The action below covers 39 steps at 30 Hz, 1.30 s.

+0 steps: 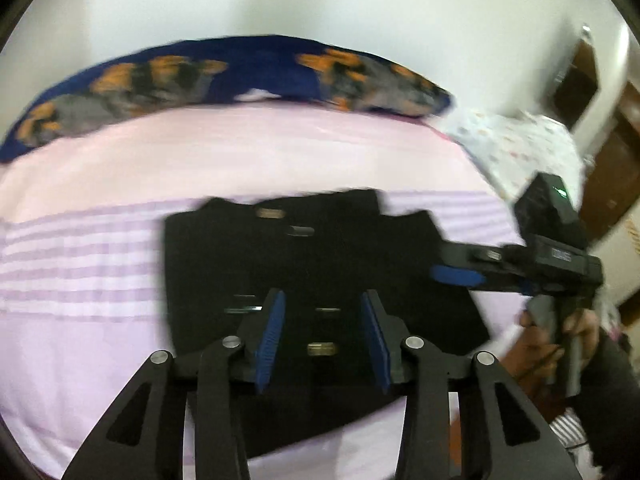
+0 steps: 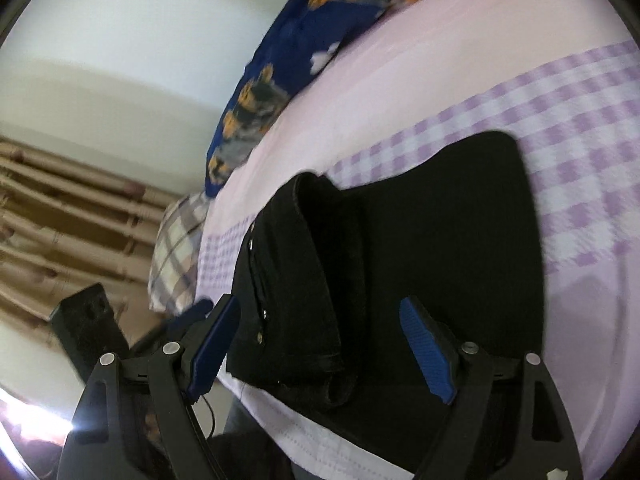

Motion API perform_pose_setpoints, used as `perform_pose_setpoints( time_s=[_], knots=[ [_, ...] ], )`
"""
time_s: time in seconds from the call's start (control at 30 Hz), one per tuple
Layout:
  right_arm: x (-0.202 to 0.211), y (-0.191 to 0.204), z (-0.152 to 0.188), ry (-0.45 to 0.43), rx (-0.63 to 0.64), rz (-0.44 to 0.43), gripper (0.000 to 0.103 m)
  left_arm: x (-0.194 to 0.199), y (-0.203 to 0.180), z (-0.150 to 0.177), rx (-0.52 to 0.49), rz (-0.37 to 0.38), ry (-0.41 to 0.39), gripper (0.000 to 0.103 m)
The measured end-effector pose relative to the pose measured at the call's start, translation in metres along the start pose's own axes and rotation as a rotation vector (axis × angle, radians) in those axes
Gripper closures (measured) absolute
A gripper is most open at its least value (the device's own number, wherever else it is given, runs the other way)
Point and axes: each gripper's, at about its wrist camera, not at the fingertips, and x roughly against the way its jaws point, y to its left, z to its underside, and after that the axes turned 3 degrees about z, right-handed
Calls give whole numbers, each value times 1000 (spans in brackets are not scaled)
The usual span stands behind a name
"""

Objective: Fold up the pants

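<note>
Inspection of my position over the bed: the black pants lie on the pink checked sheet as a compact, roughly rectangular bundle, directly ahead of and partly beneath my left gripper. Its fingers stand apart with nothing between them; only the cloth shows through the gap below. My right gripper hangs over the near end of the same bundle, fingers likewise spread wide and holding nothing. From that side I see stacked layers, with a thick rolled edge and a line of rivets between my fingers. In the left view the right gripper sits off to the right of my left fingers, at the bundle's edge.

Judgement: folding appears largely complete, several layers already doubled over. Remaining, at most, is a final fold or squaring of the uneven far edge. Motion blur limits finer detail.
</note>
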Motion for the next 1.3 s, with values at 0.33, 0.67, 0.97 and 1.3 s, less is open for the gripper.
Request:
perform_pose_setpoints(
  time_s=[0.33, 0.67, 0.97, 1.3],
  knots=[
    [-39, -1, -14, 125, 60, -7, 23, -2, 74, 23, 169, -159, 35, 62],
    [-72, 13, -17, 161, 100, -76, 49, -33, 69, 34, 131, -154, 75, 55],
    [-73, 4, -12, 166, -55, -70, 73, -35, 80, 33, 203, -101, 83, 51],
    [-44, 61, -6, 92, 31, 11, 89, -11, 74, 22, 178, -137, 14, 51]
  ],
)
